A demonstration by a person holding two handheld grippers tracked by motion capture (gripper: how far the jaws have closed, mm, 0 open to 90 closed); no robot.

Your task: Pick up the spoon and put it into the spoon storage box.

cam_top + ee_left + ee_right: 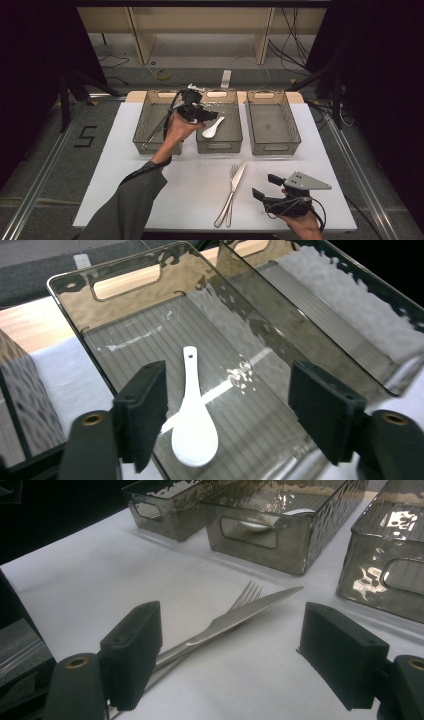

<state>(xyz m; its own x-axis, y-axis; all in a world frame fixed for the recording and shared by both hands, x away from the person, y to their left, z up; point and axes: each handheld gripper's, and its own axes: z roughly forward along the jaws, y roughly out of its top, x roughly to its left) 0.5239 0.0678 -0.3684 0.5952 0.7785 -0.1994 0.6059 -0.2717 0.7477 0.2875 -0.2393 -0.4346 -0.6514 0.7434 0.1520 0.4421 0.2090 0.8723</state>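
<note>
Right gripper fingers apart, empty, near knife and fork crossed on white surface. Left gripper fingers apart over spoon in middle bin. Dark room.

A fork and knife lie crossed on the white table, near two empty bins.

- The middle bin is open on top, walled on all sides — only a white spoon lies on its floor.
- The right bin stands open from above.
- On the surface, a knife crossed over a fork blocks the centre; bare room lies left of them.
</note>
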